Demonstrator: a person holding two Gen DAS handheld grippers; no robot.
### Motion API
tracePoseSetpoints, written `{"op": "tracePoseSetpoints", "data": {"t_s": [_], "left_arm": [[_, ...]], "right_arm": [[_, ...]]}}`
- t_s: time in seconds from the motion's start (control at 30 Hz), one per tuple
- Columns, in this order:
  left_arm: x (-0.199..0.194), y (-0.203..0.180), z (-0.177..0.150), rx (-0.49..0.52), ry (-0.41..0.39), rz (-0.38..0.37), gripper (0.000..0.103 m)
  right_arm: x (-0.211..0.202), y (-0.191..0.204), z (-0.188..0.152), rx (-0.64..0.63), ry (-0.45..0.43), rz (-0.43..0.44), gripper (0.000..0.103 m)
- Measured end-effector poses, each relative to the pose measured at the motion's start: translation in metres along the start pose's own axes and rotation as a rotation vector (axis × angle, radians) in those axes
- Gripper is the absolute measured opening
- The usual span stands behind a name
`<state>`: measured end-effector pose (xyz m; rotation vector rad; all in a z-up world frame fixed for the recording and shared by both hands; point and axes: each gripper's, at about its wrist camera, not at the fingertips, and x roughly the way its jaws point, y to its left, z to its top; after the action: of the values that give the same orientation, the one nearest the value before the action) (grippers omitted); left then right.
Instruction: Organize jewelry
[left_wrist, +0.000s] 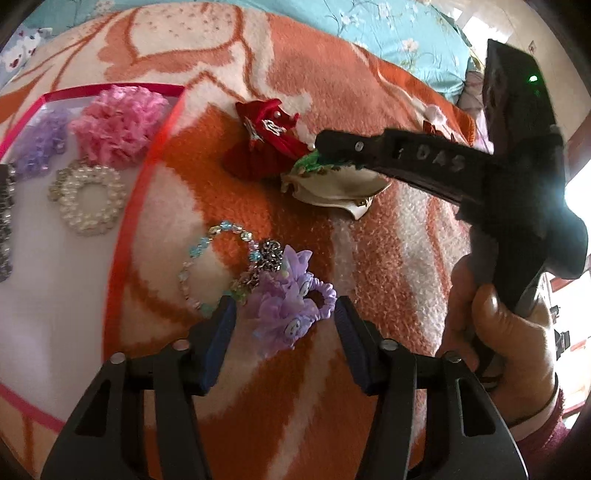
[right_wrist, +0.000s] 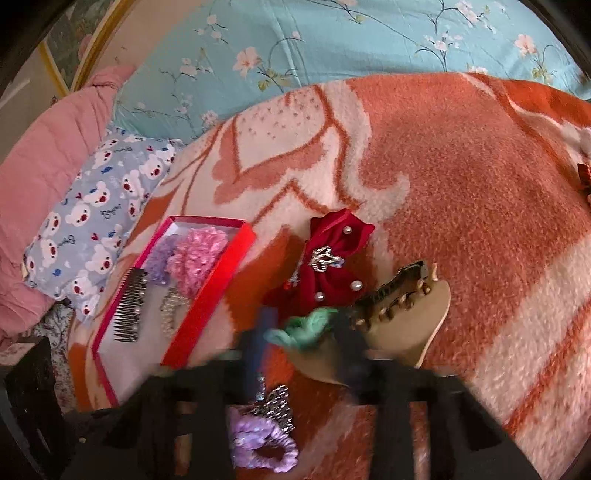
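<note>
My left gripper is open low over the blanket, and a purple flower scrunchie lies between its blue pads without being squeezed. A clear bead bracelet with a silver charm lies just left of the scrunchie. In the blurred right wrist view, my right gripper is shut on a green scrunchie. That scrunchie rests on a cream bow clip, beside a red velvet bow. The red-rimmed box holds a pink scrunchie, a pearl ring and a comb.
An orange and white blanket covers the bed. A bear-print pillow and a pink quilt lie beyond the box, with a teal floral sheet further back. A person's hand grips the right tool's handle.
</note>
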<state>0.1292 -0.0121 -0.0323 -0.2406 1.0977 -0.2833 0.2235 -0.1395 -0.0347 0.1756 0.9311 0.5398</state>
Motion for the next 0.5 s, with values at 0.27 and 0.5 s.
{"op": "tracePoseSetpoints", "data": {"t_s": [0.27, 0.5], "left_arm": [[-0.01, -0.003, 0.002, 0.031, -0.029, 0.0, 0.017], [-0.048, 0.01, 0.002, -0.025, -0.109, -0.01, 0.015]], "right_arm": [[-0.027, -0.014, -0.004, 0.047, -0.069, 0.038, 0.014], [-0.064, -0.011, -0.009, 0.066, -0.126, 0.084, 0.013]]}}
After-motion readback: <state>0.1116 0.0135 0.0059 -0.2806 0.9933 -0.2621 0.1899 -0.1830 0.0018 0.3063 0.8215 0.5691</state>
